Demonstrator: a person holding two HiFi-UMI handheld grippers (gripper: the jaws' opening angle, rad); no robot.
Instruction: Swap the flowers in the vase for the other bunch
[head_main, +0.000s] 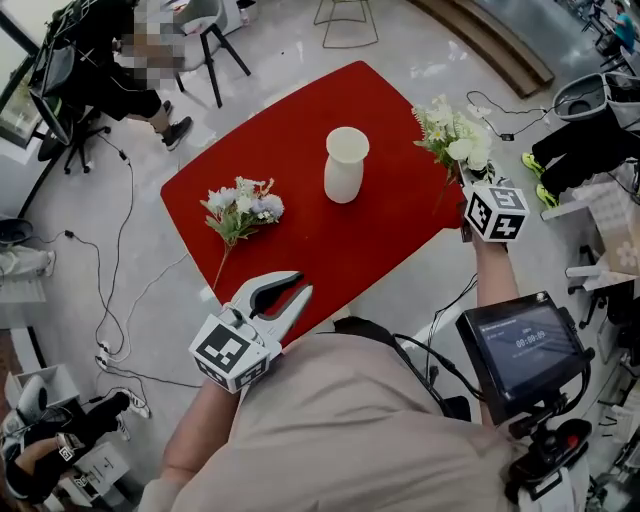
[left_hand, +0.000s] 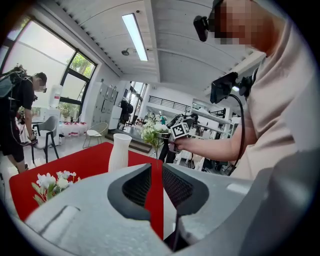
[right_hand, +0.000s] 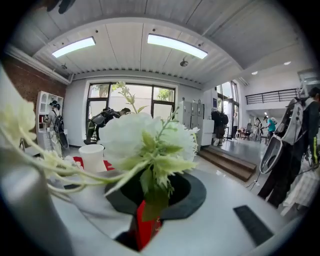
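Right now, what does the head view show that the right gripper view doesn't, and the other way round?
Only the head view: the left gripper, near the table's edge, jaws apart with nothing between them. Only the right gripper view: the right gripper seen close, its jaws shut on the stems, and the ceiling lights. Both: the white vase, the held white bunch and the red table.

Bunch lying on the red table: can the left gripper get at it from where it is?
Probably yes: the left gripper is empty, and nothing stands between it and the bunch on the table.
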